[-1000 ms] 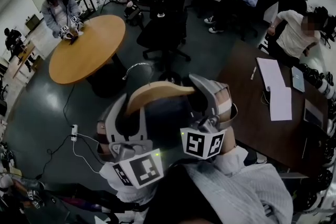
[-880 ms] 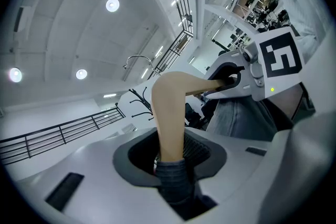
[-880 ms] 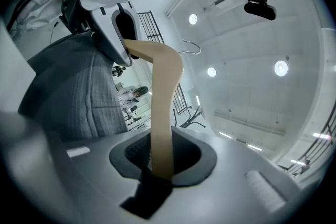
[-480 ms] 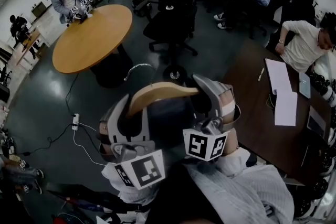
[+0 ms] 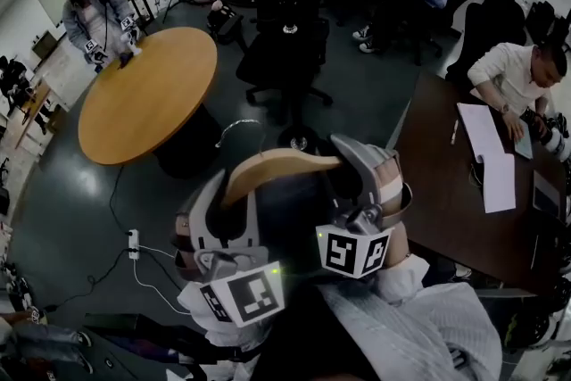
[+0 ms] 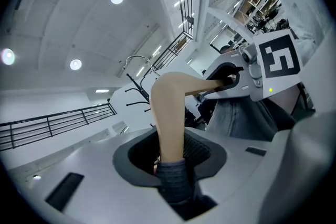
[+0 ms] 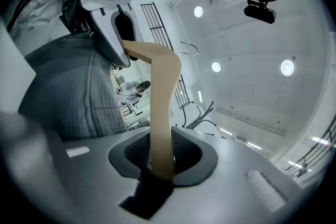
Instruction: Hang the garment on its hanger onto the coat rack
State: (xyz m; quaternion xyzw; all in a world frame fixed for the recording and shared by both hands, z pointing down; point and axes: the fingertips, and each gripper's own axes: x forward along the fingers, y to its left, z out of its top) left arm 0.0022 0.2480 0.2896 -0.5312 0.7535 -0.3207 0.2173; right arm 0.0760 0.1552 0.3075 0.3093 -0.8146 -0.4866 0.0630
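Observation:
A wooden hanger (image 5: 281, 165) with a metal hook (image 5: 236, 128) carries a dark garment (image 5: 285, 214) in front of me. My left gripper (image 5: 225, 208) is shut on the hanger's left arm, just above the garment's cloth (image 6: 173, 181). My right gripper (image 5: 368, 178) is shut on the right arm (image 7: 160, 134); its jaws have eased a little wider, with the wood still between them. The coat rack (image 5: 293, 136) stands on the floor just beyond the hanger. Its curved hooks (image 6: 137, 93) show past the hanger in both gripper views.
A round wooden table (image 5: 147, 94) stands to the left with a person beside it. A black office chair (image 5: 281, 58) is behind the rack. A dark table (image 5: 446, 192) with papers and seated people is at the right. A power strip (image 5: 134, 238) and cables lie on the floor.
The room has slid in the head view as I carry the hanger along; the round table has shifted left. Both grippers keep their hold on the hanger.

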